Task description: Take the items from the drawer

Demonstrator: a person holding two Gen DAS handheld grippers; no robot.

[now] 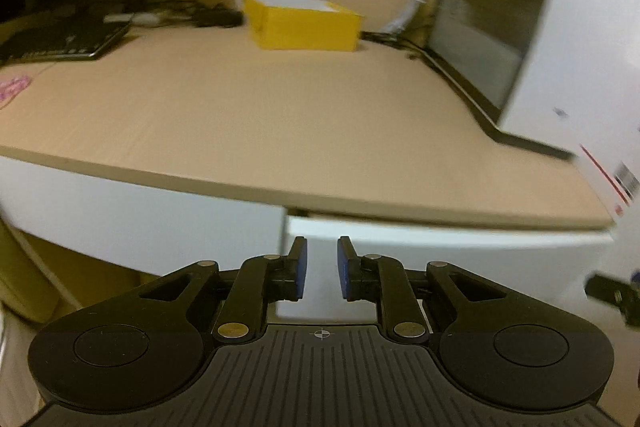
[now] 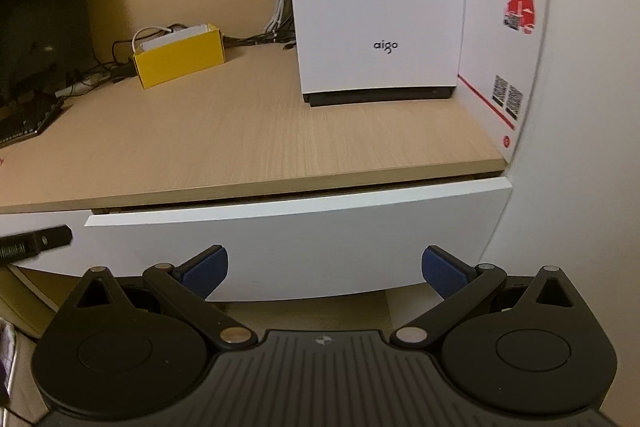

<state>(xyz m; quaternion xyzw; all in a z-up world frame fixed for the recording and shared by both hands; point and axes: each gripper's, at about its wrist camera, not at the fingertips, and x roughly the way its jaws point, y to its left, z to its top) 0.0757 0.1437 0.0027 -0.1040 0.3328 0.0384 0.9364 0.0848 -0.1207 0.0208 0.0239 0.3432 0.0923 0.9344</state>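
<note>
Nearest in the left wrist view, the left gripper [image 1: 322, 267] is being held with its blue-padded fingers [image 1: 300, 265] parted only by a narrow gap, nothing being pinched between them; in the right wrist view the right gripper [image 2: 325, 269] is being held with its fingers [image 2: 206, 273] spread wide, likewise empty. Just beyond both, the white drawer [image 2: 296, 239] is being shown under the edge of the wooden desk [image 2: 240, 139], its front standing only a crack proud of the desk edge, so its inside is being hidden and no items can be made out. The task is therefore being judged as barely begun: the drawer is not yet being pulled open enough to reach in, and opening it, reaching in and lifting the items out are all being left to do. Farther back on the desk a yellow box [image 2: 180, 61], a white computer case [image 2: 376, 7], a keyboard [image 1: 60, 41] and tangled cables [image 2: 276, 7] are being seen
</note>
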